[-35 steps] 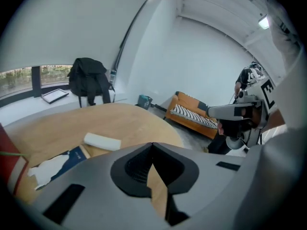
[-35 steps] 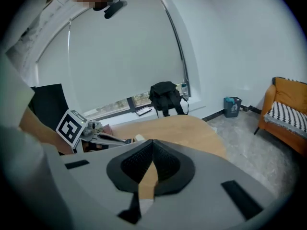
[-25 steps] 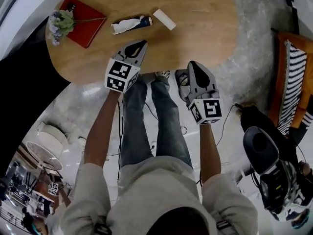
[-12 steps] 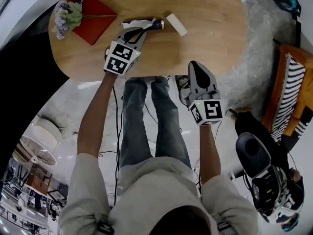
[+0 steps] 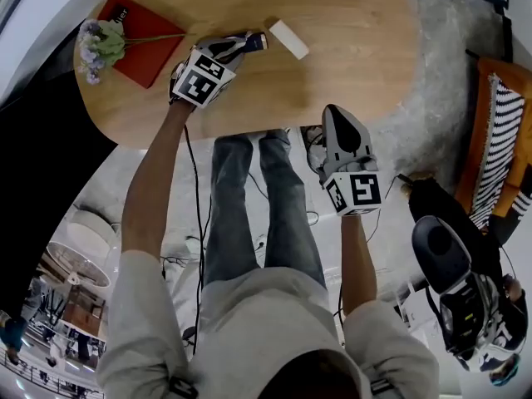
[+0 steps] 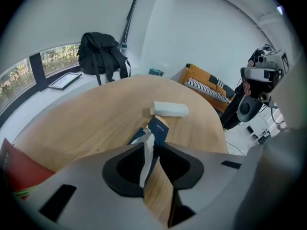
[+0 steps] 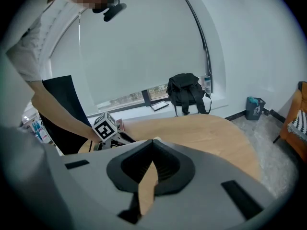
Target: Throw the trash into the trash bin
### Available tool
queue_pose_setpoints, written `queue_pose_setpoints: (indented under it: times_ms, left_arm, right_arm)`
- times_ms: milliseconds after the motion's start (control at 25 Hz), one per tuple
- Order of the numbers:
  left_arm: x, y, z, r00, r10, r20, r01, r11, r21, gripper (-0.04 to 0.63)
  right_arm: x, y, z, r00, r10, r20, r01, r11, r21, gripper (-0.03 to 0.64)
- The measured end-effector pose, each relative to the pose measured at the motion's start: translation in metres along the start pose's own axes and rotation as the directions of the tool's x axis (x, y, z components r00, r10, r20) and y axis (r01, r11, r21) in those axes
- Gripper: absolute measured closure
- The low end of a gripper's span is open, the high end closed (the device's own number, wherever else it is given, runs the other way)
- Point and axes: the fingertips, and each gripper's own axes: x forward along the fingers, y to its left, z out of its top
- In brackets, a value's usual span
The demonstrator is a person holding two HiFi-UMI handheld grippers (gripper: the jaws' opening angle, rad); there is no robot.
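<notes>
Two left jaws: set apart on the left gripper [image 6: 150,145] and just now opening; the white torn end of the wrapper [image 6: 159,128] stands in the gap and is judged not yet clamped.
Wrapper: laid on the surface [image 6: 96,123], its dark-blue part just beyond the jaw tips.
White block [image 6: 170,109]: laid just beyond the wrapper, untouched.
Right jaws: closed tip to tip on the right gripper [image 7: 153,141], with nothing held.
Bin: a small bin [image 7: 253,108] is seen on the floor by the wall, well apart from the surface; whether it is the one meant cannot be told.
Done: nothing is judged to be thrown away yet.
Left: the wrapper is to be gripped, lifted, carried and dropped; the white block is likely to follow.
</notes>
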Motion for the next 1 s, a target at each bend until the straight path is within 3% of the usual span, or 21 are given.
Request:
queue_pose_setpoints:
  times_ms: [80,320,600,760,1000]
  left_arm:
    - [0.001,0.000,0.005,1.000,0.005,0.017,-0.005,1.000,-0.002,0.526]
    - [0.010,-0.006,0.005,1.000,-0.008,-0.009,0.008,0.999,0.047,0.564]
    - [-0.009,-0.010,0.012,0.995,0.062,0.081,-0.066,0.997,0.044,0.577]
    - [-0.029,-0.003,0.017,0.966,0.155,0.206,-0.151,0.988,-0.035,0.577]
    - [-0.064,-0.015,0.028,0.917,0.228,0.327,-0.199,0.973,-0.119,0.577]
  right_arm:
    - [-0.005,-0.006,0.000,1.000,-0.006,0.003,0.006,1.000,0.005,0.588]
    - [-0.008,-0.017,-0.010,1.000,-0.030,-0.006,0.030,0.999,0.013,0.588]
    - [-0.003,-0.011,-0.006,1.000,-0.006,-0.003,0.006,1.000,0.000,0.588]
    - [0.006,-0.010,-0.006,1.000,0.007,0.003,-0.007,1.000,-0.010,0.588]
    - [0.005,-0.010,-0.006,1.000,0.002,0.009,-0.002,1.000,-0.010,0.588]
